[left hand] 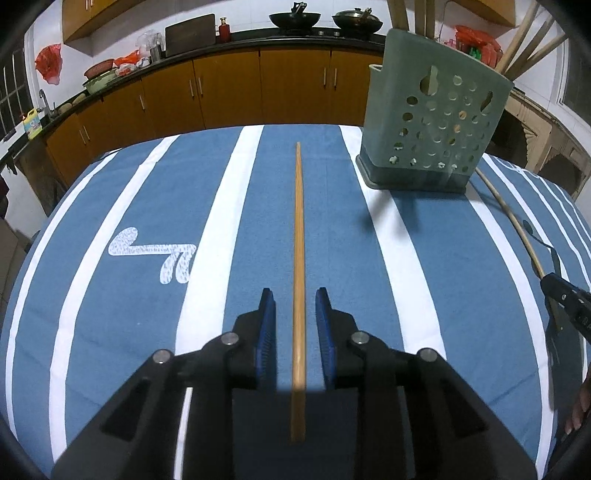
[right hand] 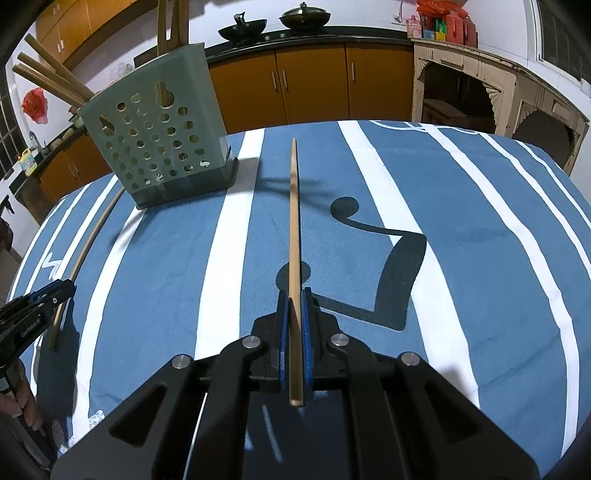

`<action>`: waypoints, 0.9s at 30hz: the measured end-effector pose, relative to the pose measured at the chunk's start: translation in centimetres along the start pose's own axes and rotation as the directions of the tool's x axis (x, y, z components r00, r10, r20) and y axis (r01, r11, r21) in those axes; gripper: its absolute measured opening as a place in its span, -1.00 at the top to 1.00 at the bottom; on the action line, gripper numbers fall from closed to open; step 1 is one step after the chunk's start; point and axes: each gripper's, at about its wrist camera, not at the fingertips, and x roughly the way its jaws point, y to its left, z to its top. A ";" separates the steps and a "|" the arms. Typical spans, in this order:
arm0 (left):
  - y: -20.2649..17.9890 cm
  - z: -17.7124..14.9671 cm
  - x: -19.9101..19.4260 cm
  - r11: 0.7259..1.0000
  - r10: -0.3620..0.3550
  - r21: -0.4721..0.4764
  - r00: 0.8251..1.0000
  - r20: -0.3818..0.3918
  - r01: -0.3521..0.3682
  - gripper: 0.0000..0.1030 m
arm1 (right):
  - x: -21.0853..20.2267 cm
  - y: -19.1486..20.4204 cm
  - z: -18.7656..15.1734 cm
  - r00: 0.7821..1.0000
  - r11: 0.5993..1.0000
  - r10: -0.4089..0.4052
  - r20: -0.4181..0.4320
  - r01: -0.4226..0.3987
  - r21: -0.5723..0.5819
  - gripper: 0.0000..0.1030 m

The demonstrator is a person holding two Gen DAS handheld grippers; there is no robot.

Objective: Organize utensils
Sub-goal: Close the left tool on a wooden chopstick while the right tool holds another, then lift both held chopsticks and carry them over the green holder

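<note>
A wooden chopstick (left hand: 298,258) lies on the blue striped tablecloth (left hand: 129,192), pointing away, between the blue pads of my open left gripper (left hand: 295,299) without touching them. My right gripper (right hand: 294,295) is shut on a second chopstick (right hand: 293,221) and holds it above the cloth, tip pointing away. That chopstick and the right gripper also show at the right edge of the left wrist view (left hand: 517,221). A green perforated utensil holder (left hand: 432,122) stands at the far side with several chopsticks in it; it also shows in the right wrist view (right hand: 159,140).
Kitchen counter with orange cabinets (left hand: 221,88) runs behind the table, with woks (left hand: 295,18) on the stove. A pale carved cabinet (right hand: 480,92) stands at the right. The left gripper (right hand: 37,306) and its chopstick (right hand: 85,251) show at the left of the right wrist view.
</note>
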 end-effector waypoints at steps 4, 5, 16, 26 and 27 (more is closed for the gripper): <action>-0.1 -0.4 -0.3 1.000 0.010 0.002 1.000 0.000 -0.010 0.51 | -0.4 0.2 -0.5 1.000 1.000 -0.006 -0.002 0.006 -0.013 0.84; -0.1 -0.6 -0.4 1.000 0.009 0.003 1.000 -0.001 -0.009 0.51 | -0.5 0.2 -0.6 1.000 1.000 -0.003 -0.002 0.003 -0.012 0.84; -0.6 -1.4 -1.1 1.000 -0.009 0.020 1.000 0.000 0.009 0.84 | -1.0 0.0 -1.2 1.000 1.000 0.015 -0.004 -0.015 -0.014 0.85; -0.5 -1.5 -3.2 0.998 -0.028 0.051 0.999 0.023 0.027 0.85 | -3.7 -1.1 -0.6 0.997 1.000 0.027 0.076 -0.028 0.014 0.85; -0.5 -1.3 -3.8 0.998 -0.031 0.053 0.999 0.038 0.029 0.85 | -4.1 -1.1 -0.4 0.996 1.000 0.025 0.088 -0.026 0.014 0.85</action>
